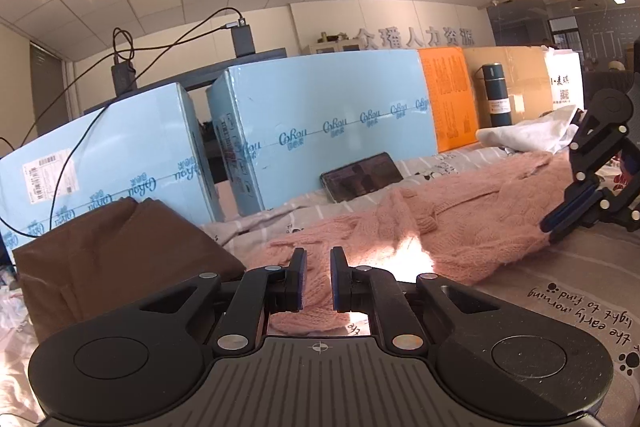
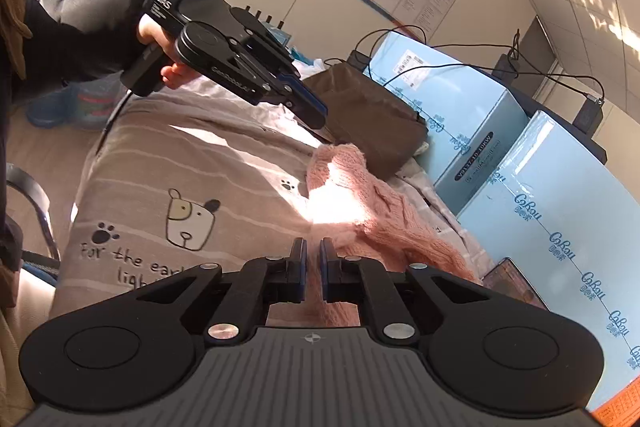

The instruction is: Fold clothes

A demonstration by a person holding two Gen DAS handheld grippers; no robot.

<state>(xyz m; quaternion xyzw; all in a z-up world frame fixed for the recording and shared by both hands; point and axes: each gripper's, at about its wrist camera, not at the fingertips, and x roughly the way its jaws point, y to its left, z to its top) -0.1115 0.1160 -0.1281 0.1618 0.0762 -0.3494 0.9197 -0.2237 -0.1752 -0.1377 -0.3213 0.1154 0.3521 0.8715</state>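
A pink knitted sweater (image 1: 460, 215) lies spread across a striped grey bedsheet (image 1: 560, 291); it also shows in the right wrist view (image 2: 372, 203). My left gripper (image 1: 318, 279) has its jaws narrowly apart with the sweater's near edge between them; it also shows in the right wrist view (image 2: 320, 125), just above the sweater's far end. My right gripper (image 2: 313, 273) has its jaws narrowly apart around the sweater's other edge; it shows in the left wrist view (image 1: 556, 227) at the sweater's right side.
A folded brown garment (image 1: 112, 259) lies left of the sweater. Light blue cartons (image 1: 320, 115), an orange box (image 1: 448, 95) and a brown carton line the back. A phone (image 1: 362, 175) leans on a carton. A white cloth (image 1: 528, 133) and dark flask (image 1: 496, 95) sit far right.
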